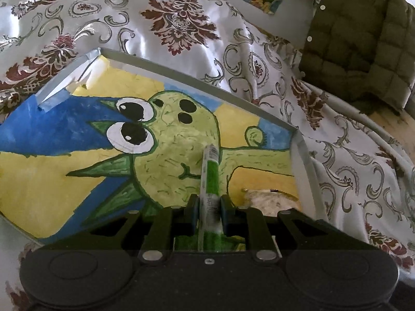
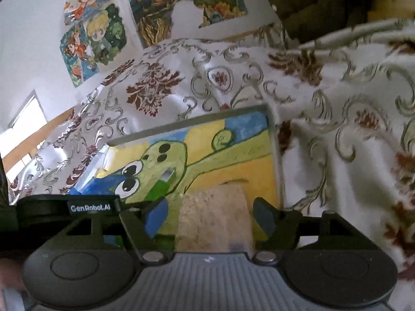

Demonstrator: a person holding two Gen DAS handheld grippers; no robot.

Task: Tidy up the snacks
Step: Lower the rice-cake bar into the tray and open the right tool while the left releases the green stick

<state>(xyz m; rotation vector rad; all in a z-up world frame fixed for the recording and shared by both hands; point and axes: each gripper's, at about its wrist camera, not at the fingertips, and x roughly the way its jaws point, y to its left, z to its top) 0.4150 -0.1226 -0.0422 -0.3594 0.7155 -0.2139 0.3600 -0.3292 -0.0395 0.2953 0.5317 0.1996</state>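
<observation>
Between the two dark pads of the left gripper [image 1: 209, 213], a thin green-and-clear plastic snack packet [image 1: 210, 178] stands on edge, pinched tight, its crimped, printed top end pointing away from the camera; the print is too small to read. It hangs over a shallow grey-rimmed tray [image 1: 202, 73] whose floor is a hand-painted picture: a lime-green cartoon creature with big black-and-white eyes on yellow and blue, the paint brushy and uneven. In the tray's near right corner lies a pale, crumbly-looking wrapped snack [image 1: 269, 199]. In the right wrist view that same beige, grainy block [image 2: 215, 217] sits between the spread fingers of the right gripper [image 2: 210, 217]; whether either finger touches it is unclear. The left gripper's black body there carries a white label reading "GenRobot.AI" [image 2: 90, 207]. The tray rests on a glossy white cloth [image 1: 160, 20] with maroon damask and grey scrolls, creased and shiny. An olive quilted jacket [image 1: 358, 33] lies beyond it.
</observation>
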